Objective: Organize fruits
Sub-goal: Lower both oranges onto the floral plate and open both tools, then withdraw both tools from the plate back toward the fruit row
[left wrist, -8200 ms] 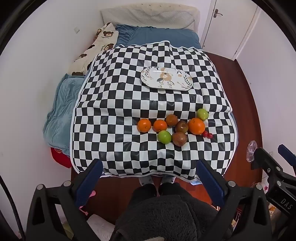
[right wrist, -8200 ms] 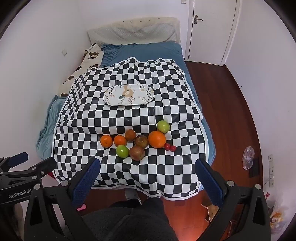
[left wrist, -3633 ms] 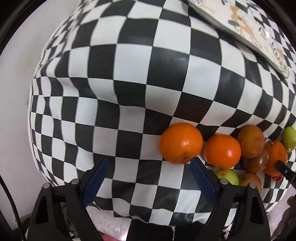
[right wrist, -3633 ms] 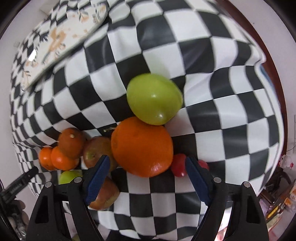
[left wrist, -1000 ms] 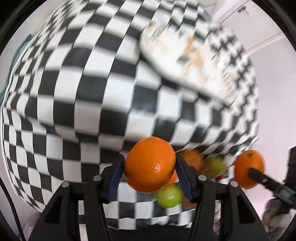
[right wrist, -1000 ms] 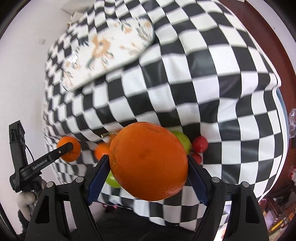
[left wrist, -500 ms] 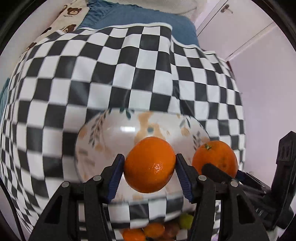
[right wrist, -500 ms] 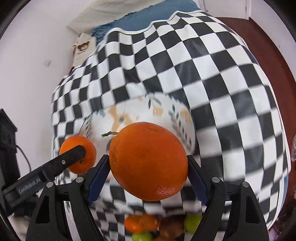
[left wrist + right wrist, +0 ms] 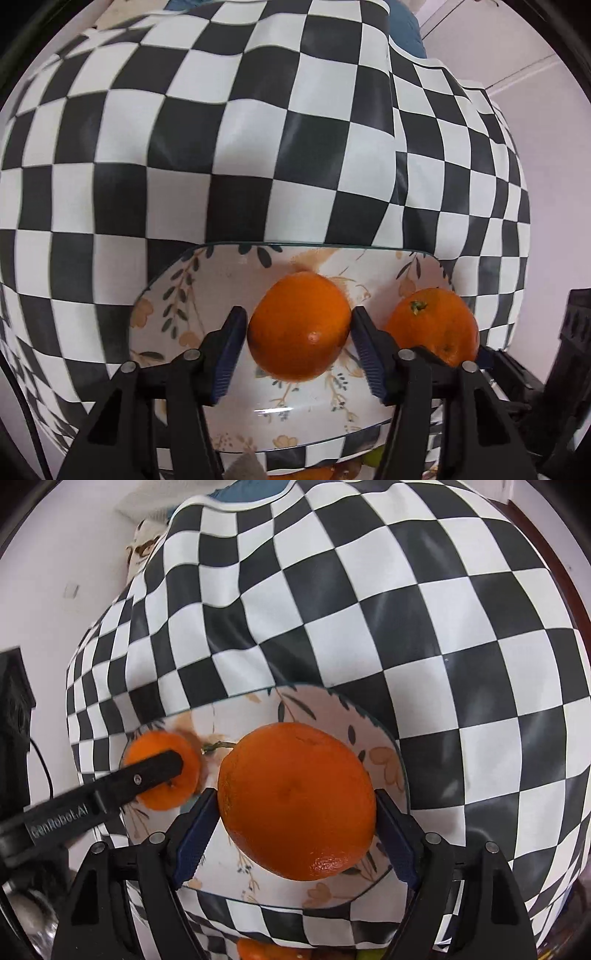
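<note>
Both over plate (image 9: 221, 280): left tool (image 9: 295, 323), opening, straddles small orange (image 9: 299, 328); right tool (image 9: 293, 801) clamps large orange (image 9: 295, 797), stem leftward.

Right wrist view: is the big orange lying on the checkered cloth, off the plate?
No: the big orange is over the plate, between the right gripper's fingers.

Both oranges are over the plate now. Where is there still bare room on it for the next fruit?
The plate is bare at its left end, beyond the small orange. The middle and right are crowded by that orange and the large orange. The checkered cloth beyond the far rim lies bare.
</note>
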`<action>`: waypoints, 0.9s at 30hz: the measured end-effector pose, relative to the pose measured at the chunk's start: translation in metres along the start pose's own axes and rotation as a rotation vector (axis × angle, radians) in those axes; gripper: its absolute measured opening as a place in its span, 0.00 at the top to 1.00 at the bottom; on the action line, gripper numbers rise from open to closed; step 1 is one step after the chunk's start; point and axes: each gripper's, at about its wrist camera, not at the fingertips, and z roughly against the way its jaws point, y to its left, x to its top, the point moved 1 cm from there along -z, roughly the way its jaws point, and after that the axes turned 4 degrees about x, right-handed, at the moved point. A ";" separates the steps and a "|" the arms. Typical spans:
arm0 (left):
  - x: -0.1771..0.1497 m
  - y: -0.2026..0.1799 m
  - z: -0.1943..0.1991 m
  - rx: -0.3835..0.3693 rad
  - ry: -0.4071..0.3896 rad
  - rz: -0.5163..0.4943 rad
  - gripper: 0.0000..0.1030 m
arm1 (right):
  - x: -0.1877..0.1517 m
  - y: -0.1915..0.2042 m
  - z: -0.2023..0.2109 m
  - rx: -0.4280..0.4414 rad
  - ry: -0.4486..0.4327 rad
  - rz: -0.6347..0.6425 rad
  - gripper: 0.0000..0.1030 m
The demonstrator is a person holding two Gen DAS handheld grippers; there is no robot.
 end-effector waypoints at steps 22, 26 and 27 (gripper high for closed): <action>-0.128 0.095 0.081 0.137 -0.203 -0.014 0.11 | -0.072 0.027 0.060 -0.215 -0.087 0.156 0.04; -0.157 0.093 0.101 0.146 -0.254 -0.012 0.11 | -0.091 0.034 0.083 -0.234 -0.144 0.173 0.04; -0.161 0.091 0.107 0.150 -0.267 -0.012 0.11 | -0.096 0.038 0.091 -0.242 -0.167 0.185 0.04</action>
